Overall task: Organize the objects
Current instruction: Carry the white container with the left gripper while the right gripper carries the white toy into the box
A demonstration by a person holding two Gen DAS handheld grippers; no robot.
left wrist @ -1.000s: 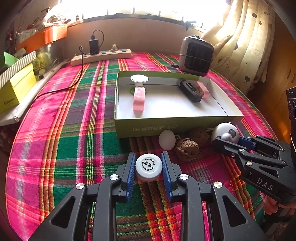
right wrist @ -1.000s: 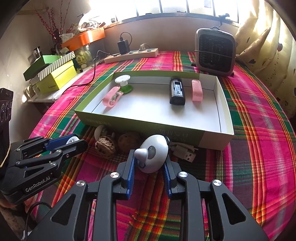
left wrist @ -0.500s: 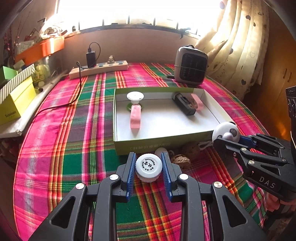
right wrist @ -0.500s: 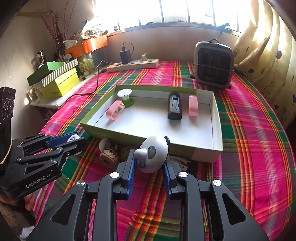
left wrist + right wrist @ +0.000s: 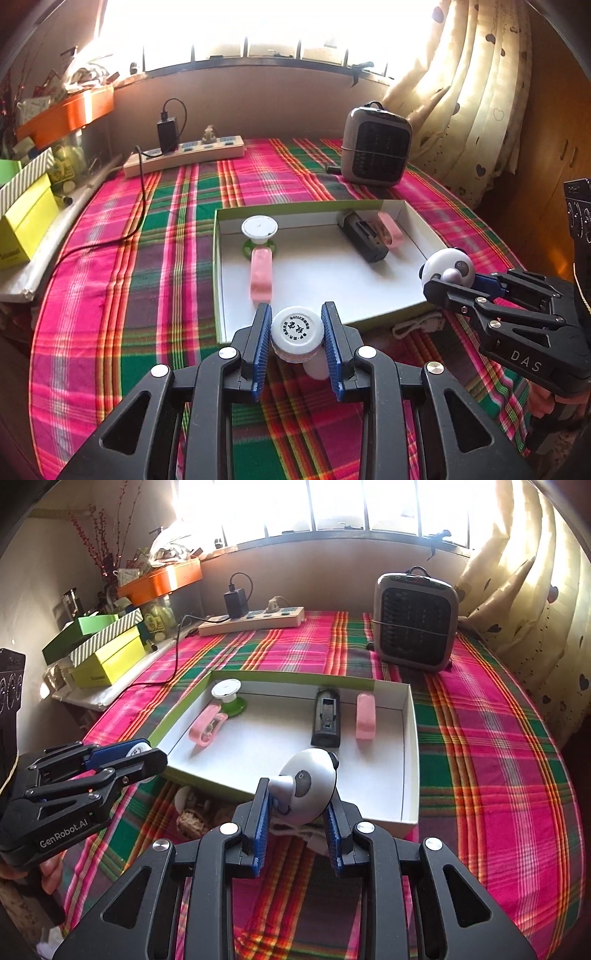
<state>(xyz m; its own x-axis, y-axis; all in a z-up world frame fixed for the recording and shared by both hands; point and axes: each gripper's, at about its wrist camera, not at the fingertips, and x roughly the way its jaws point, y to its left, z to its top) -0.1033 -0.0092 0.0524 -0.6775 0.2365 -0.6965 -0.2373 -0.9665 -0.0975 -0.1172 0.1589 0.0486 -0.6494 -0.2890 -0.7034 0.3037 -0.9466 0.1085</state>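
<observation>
My left gripper is shut on a small white-capped bottle, held above the plaid cloth just before the near rim of the open green-and-white box. My right gripper is shut on a round white panda toy, raised over the box's near wall. Each gripper also shows in the other view: the right one with the panda, the left one with the bottle's cap. Inside the box lie a pink clip, a white-and-green spool, a black device and a pink piece.
A walnut and a white egg-shaped thing lie on the cloth before the box, with a white USB cable. A small heater, a power strip and stacked boxes stand at the back and left.
Both grippers have risen and drawn closer to the box with their objects still gripped. The walnuts and egg have slipped below the left gripper's view.
</observation>
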